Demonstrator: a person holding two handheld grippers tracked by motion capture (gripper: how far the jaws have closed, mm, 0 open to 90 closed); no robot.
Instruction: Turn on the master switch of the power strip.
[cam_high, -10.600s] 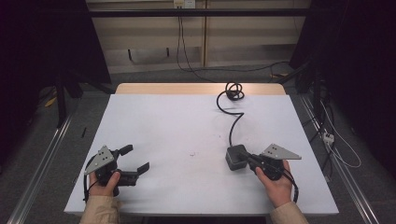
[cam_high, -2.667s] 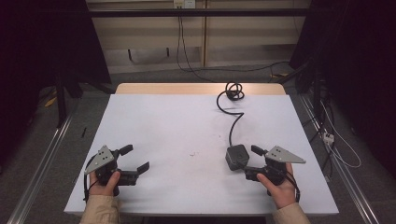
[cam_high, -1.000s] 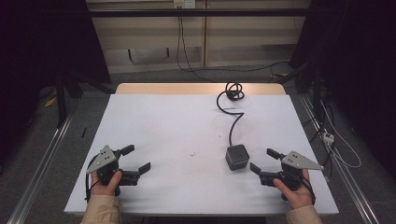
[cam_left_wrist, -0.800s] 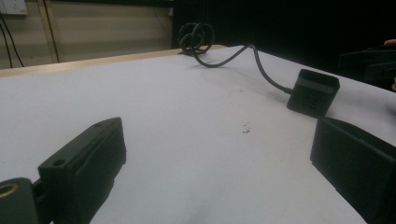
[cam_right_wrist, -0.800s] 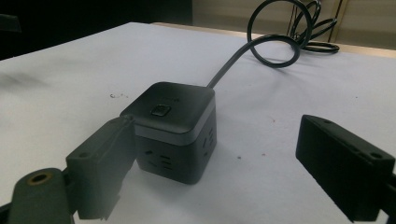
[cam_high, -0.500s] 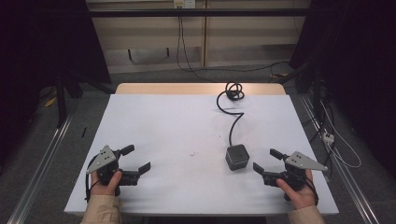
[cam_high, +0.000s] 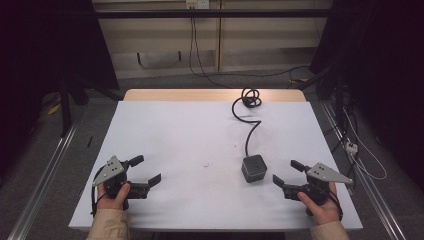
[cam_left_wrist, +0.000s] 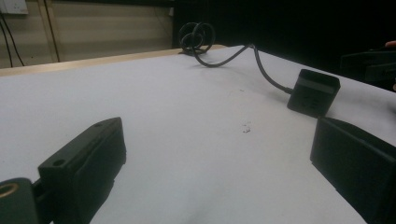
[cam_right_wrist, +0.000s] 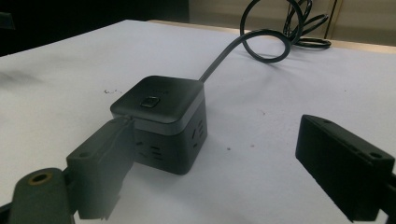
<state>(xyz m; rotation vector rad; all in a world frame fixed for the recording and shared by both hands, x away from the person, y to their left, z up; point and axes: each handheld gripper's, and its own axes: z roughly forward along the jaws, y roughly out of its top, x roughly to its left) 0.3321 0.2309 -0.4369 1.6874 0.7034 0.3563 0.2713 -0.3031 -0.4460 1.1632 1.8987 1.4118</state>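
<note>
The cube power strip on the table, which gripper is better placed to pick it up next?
Probably the right gripper: it sits open just beside the cube power strip, jaws pointing at it. The left gripper is open too, but far across the table.

White table (cam_high: 175, 135) on grey floor (cam_high: 165, 82), beige wall (cam_high: 150, 37) behind.

Each hand-held gripper is black, left (cam_high: 142, 171) and right (cam_high: 286, 172), with two blocky flat-faced jaws showing small screw holes. A grey three-cornered plate (cam_high: 109, 169) tops each one. Behind them, both hands emerge from beige sleeves (cam_high: 108, 226).
</note>
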